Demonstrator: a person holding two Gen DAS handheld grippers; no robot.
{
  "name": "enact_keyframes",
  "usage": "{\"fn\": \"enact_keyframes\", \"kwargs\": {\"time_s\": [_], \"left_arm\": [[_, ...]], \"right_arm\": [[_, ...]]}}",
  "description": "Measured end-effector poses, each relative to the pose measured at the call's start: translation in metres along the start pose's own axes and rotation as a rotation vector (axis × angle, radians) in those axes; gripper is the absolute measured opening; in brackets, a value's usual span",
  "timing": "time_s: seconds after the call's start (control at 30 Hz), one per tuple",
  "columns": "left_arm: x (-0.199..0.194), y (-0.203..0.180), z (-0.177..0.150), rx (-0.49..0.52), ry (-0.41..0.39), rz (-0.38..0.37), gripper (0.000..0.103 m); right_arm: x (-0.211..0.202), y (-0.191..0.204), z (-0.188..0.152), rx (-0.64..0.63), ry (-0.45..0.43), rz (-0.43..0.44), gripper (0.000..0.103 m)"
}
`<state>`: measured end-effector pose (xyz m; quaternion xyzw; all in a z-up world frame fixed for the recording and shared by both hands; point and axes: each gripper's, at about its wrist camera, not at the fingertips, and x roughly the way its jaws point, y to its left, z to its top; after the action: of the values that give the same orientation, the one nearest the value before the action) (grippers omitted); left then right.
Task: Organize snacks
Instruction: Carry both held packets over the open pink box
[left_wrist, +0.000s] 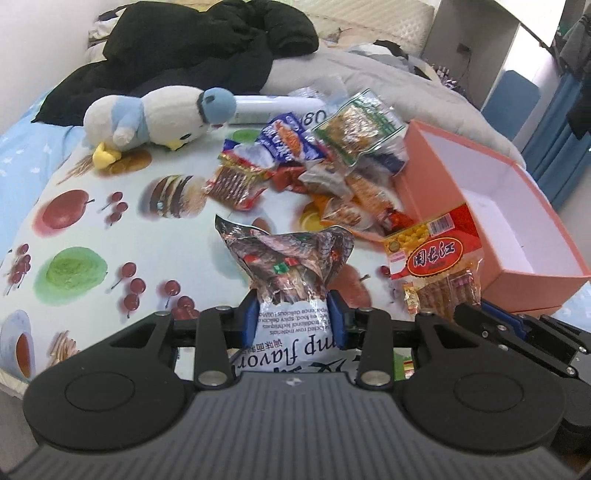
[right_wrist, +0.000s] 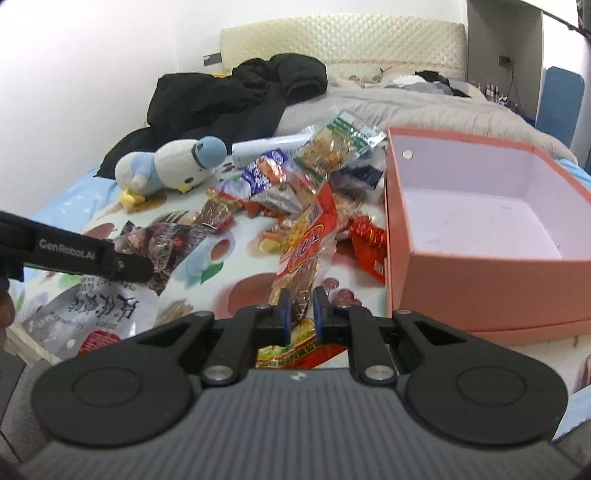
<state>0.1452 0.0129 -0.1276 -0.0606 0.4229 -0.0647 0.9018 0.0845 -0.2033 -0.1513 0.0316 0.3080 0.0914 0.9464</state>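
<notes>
The left gripper (left_wrist: 293, 314) squeezes a big brown and white snack bag (left_wrist: 291, 273) between its blue pads, and the bag sticks up above the bed. The right gripper (right_wrist: 301, 312) is almost closed and pinches a long red and yellow snack pack (right_wrist: 308, 251) by its lower end, so the pack stands up just beside the box. The pink box (right_wrist: 480, 280) sits open on the right side of the bed, and its white inside has no snacks in it. A pile of snacks (left_wrist: 325, 166) lies on the sheet with fruit pictures (left_wrist: 110, 229), just left of the box. A toy bird (left_wrist: 155, 118) in blue and white lies on its side to the left of the pile. A black coat (left_wrist: 192, 48) is bunched up behind the toy, near the wall. A grey blanket (right_wrist: 424, 107) covers the far part of the bed.
</notes>
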Motion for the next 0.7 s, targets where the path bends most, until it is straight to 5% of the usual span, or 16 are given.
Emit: {"fn": "enact_keyframes", "kwargs": {"time_s": [0.7], "left_arm": [[-0.043,-0.072,0.022,0.059,-0.075,-0.143,0.044]], "right_arm": [[-0.075,-0.033,0.028,0.061,-0.101,-0.108,0.014]]}}
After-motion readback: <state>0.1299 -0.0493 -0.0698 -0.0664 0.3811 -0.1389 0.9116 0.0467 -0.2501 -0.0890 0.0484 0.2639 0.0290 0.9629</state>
